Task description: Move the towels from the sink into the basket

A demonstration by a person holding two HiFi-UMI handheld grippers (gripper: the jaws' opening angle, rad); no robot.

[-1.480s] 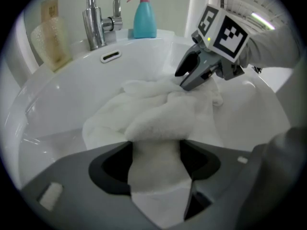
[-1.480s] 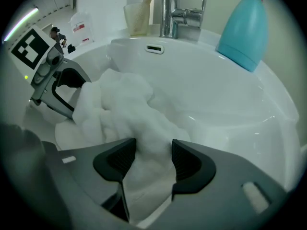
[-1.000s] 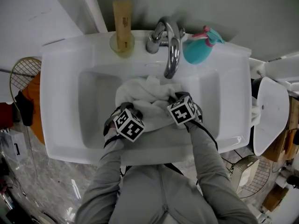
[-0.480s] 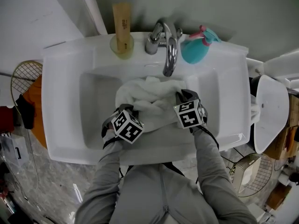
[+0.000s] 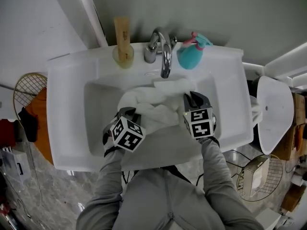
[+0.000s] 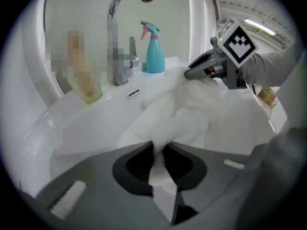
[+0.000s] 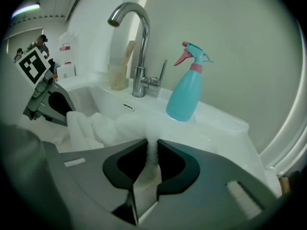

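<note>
Two grippers [image 6: 158,148] [image 7: 152,150] clamp one towel heap [image 5: 154,107].

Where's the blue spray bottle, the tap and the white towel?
spray bottle [image 7: 185,97], right gripper view, on its blue body.
tap [image 7: 142,51], right gripper view, on its upright pipe.
towel [image 5: 152,110], head view, on its bunched middle.

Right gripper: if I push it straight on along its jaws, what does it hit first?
The right gripper is shut on the towel, which bunches just ahead. Beyond that, probably the sink's back ledge, between faucet and spray bottle; depth is unclear.
</note>
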